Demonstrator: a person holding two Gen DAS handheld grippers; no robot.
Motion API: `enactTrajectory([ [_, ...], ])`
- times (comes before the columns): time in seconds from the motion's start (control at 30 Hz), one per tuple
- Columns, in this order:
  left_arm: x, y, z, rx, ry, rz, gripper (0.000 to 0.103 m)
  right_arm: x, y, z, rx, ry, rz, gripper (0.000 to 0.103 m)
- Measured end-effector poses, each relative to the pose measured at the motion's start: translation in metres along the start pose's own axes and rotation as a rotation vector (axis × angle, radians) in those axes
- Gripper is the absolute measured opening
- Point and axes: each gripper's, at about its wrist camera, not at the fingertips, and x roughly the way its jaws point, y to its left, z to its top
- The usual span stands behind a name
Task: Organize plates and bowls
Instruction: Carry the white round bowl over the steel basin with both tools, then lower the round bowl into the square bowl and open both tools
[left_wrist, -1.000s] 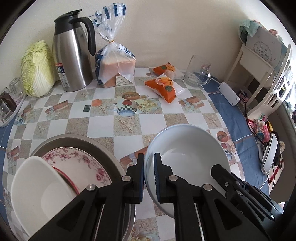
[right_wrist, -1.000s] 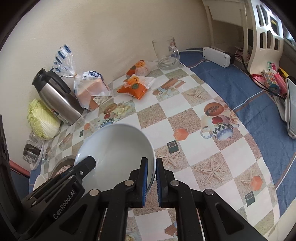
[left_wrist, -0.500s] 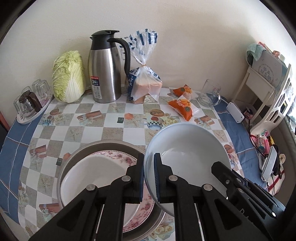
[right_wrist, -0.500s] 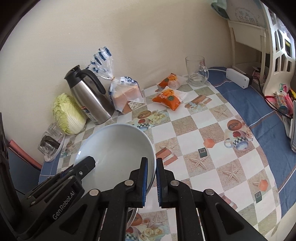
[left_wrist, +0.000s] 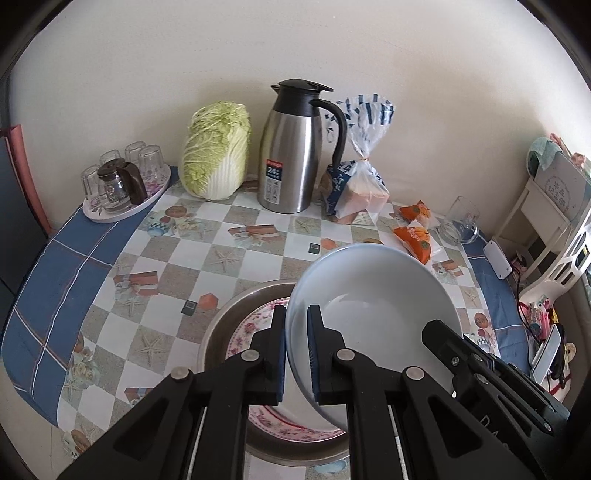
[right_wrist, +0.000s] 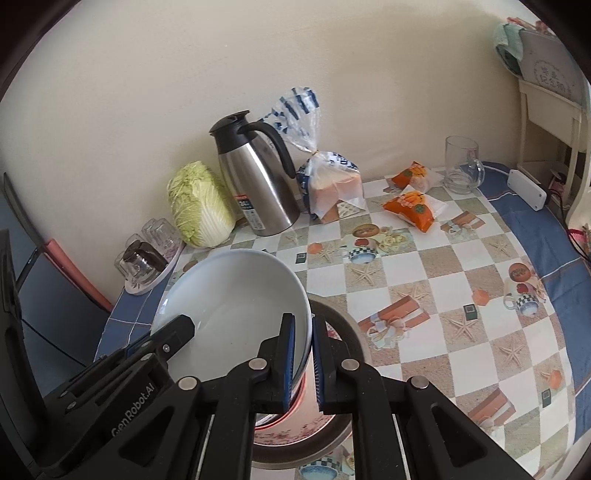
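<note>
My left tongs (left_wrist: 296, 338) and right tongs (right_wrist: 303, 345) each clamping the pale bowl's (left_wrist: 373, 295) opposite rims, bowl tilted above the floral plate (left_wrist: 255, 332) in the metal basin (left_wrist: 221, 328)

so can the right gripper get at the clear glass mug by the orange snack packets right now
Probably not: the right gripper is shut on the pale blue bowl, shared with the left gripper. The clear glass mug itself stands unblocked.

My left gripper (left_wrist: 296, 345) and right gripper (right_wrist: 303, 354) are matte black linkages, each joint pinned with a round silver screw. Blue pads line the fingers' inner faces. White lettering on the left gripper's side seems to read "GenRobot.AI".
</note>
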Motion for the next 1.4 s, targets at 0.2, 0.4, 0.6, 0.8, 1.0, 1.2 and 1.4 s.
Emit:
enactTrajectory([
  [0.2, -0.007, 0.031, -0.003, -0.045, -0.006, 0.035, 0.010, 0.007, 0.031, -0.009, -0.047, 0.018, 0.035, 0.011],
  [0.4, -0.010, 0.055, -0.006, -0.080, -0.003, 0.047, 0.010, 0.016, 0.052, -0.015, -0.070, 0.037, 0.071, 0.011],
  [0.6, -0.003, 0.063, -0.006, -0.101, 0.011, 0.038, 0.010, 0.023, 0.061, -0.020, -0.081, 0.052, 0.067, 0.011],
  [0.8, 0.003, 0.057, -0.004, -0.097, 0.016, 0.012, 0.010, 0.026, 0.056, -0.019, -0.074, 0.051, 0.049, 0.011],
  [1.0, 0.011, 0.046, -0.003, -0.078, 0.020, -0.006, 0.010, 0.027, 0.044, -0.016, -0.054, 0.047, 0.027, 0.011],
  [1.2, 0.022, 0.038, -0.005, -0.064, 0.040, -0.016, 0.010, 0.030, 0.034, -0.014, -0.035, 0.054, 0.005, 0.011],
  [1.4, 0.033, 0.035, -0.008, -0.061, 0.067, -0.013, 0.010, 0.039, 0.027, -0.017, -0.026, 0.076, -0.010, 0.011],
])
